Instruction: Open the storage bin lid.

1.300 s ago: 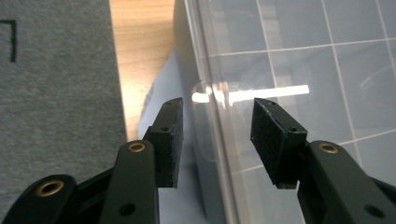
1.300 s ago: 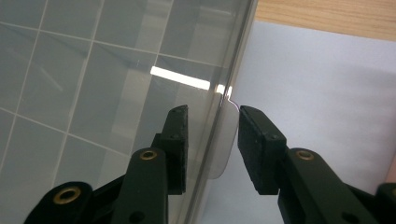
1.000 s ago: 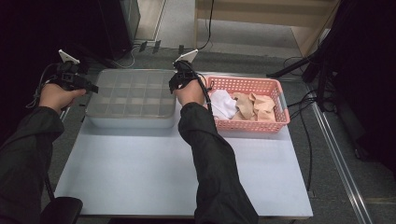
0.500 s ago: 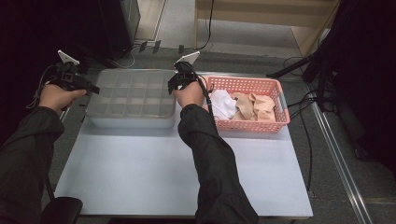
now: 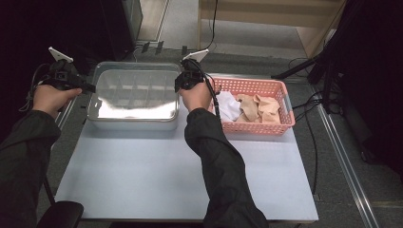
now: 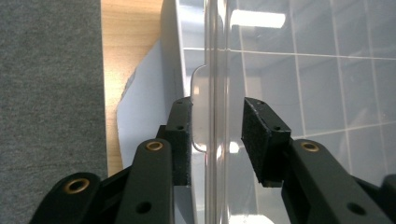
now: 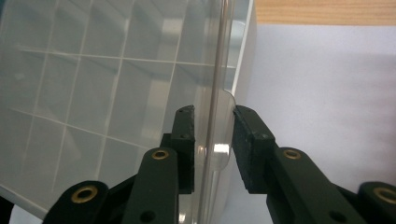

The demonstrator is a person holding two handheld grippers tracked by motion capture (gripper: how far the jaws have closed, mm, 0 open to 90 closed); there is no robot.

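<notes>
Pale blue rectangular table (image 5: 157,175) carries a clear plastic divided box with lid (image 5: 134,95) at far left and, just beside it, a pink plastic basket (image 5: 271,127) holding cloths. Left gripper (image 6: 217,140) straddles the lid's left tab, jaws apart. Right gripper (image 7: 213,147) nearly closed around the right tab; contact unclear.
</notes>
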